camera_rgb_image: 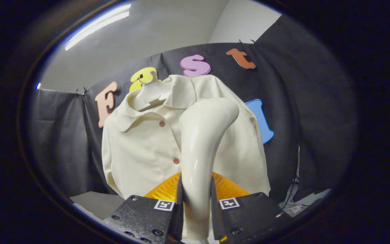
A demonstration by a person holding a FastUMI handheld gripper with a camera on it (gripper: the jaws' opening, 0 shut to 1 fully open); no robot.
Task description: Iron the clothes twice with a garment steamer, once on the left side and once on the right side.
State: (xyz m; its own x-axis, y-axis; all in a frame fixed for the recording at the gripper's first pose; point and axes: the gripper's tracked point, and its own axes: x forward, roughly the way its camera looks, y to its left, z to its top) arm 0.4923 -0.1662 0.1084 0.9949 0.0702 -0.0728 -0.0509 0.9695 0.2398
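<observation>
Tongs (196,203) pinched on the steamer (201,149) handle, both fingers pressing its sides. Steamer's long axis rose straight ahead from between the fingers, head curving toward the shirt (141,149), hung on its hanger (149,96) just beyond, buttoned front facing the tongs.

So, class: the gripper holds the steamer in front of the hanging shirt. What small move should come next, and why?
Probably ease the steamer forward until its head meets the shirt. The gripper is shut on the steamer's handle, both fingers pressing on it, and the head rises in front of the shirt near its button line. Whether it touches the cloth cannot be told, so close in first, then stroke one side.
</observation>
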